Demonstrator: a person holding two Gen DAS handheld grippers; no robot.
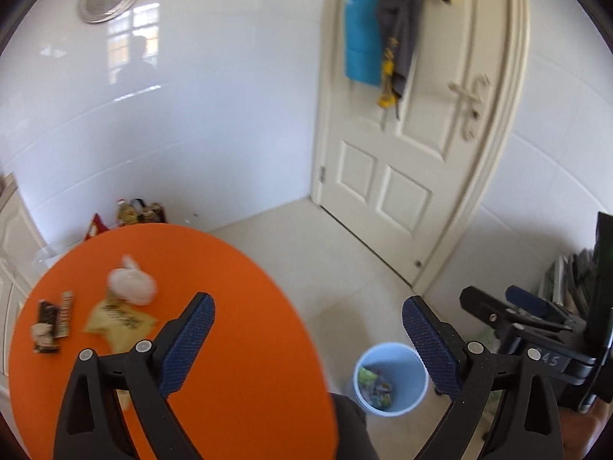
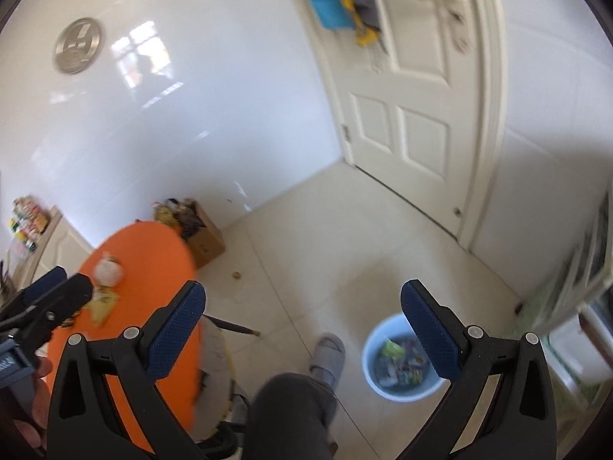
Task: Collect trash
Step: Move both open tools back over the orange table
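On the round orange table (image 1: 237,345) lie a white crumpled tissue (image 1: 132,281), a yellow wrapper (image 1: 118,322) and dark snack wrappers (image 1: 53,326). A light blue bin (image 1: 390,377) with wrappers inside stands on the floor right of the table; it also shows in the right wrist view (image 2: 400,358). My left gripper (image 1: 308,312) is open and empty, above the table's right edge. My right gripper (image 2: 302,301) is open and empty, above the floor left of the bin. The right gripper shows in the left view (image 1: 509,306), the left one in the right view (image 2: 53,291).
A cream door (image 1: 413,115) with hanging clothes (image 1: 383,27) is at the back. A cardboard box (image 2: 203,237) of items stands behind the table by the white wall. The person's leg (image 2: 291,414) and slipper (image 2: 327,352) are between table and bin. Shelves (image 1: 574,280) stand at right.
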